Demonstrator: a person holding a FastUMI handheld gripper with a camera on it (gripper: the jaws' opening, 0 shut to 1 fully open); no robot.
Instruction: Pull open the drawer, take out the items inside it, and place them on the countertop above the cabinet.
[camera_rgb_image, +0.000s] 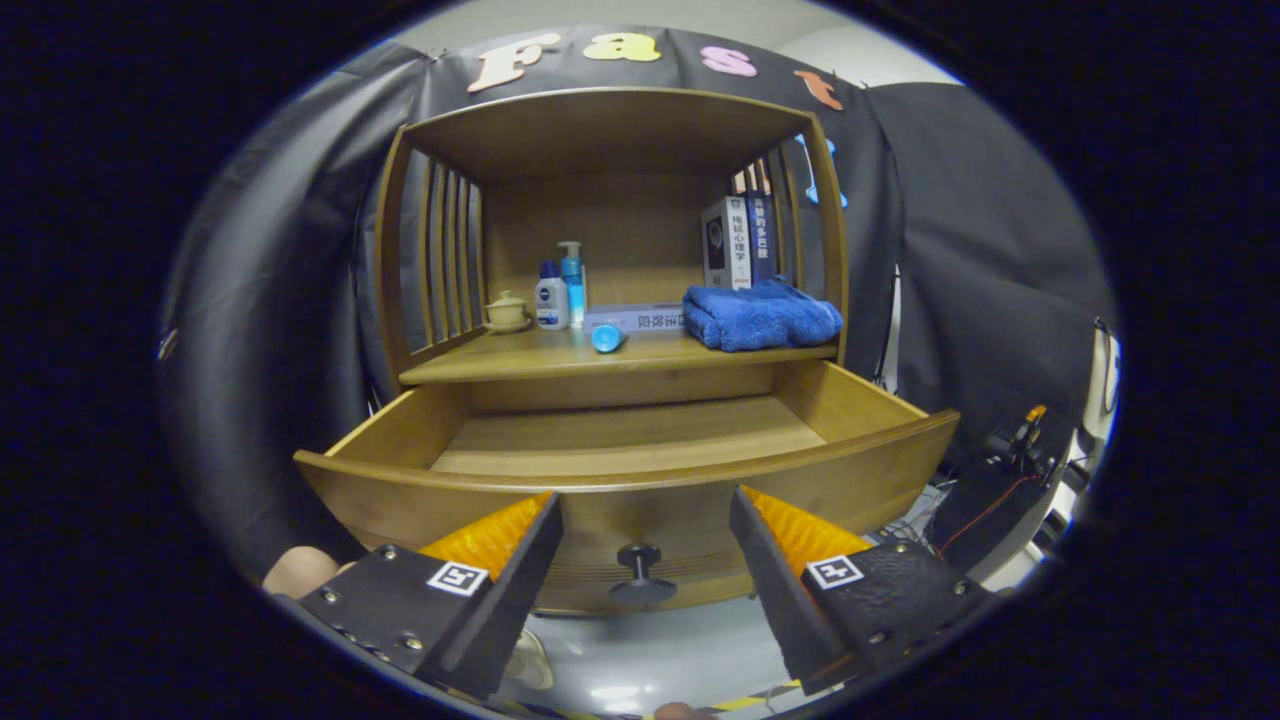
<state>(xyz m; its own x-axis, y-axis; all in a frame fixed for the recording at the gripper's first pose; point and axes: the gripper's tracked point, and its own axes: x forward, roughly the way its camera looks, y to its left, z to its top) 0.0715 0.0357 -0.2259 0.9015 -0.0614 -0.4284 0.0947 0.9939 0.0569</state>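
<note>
Black cloth backs a wooden cabinet; its drawer stands pulled open and looks bare inside, while the towel, bottles and tube sit on the countertop above. Tool is spread and empty, fingers flanking the knob without touching. Risk: any forward drift knocks the drawer front and pushes it shut, or a reach over the front panel clips the countertop edge.

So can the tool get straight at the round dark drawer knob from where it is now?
Probably yes. The round dark drawer knob sits between the open fingers of the tool, with nothing across the gap, on the front of the pulled-out wooden drawer.
</note>
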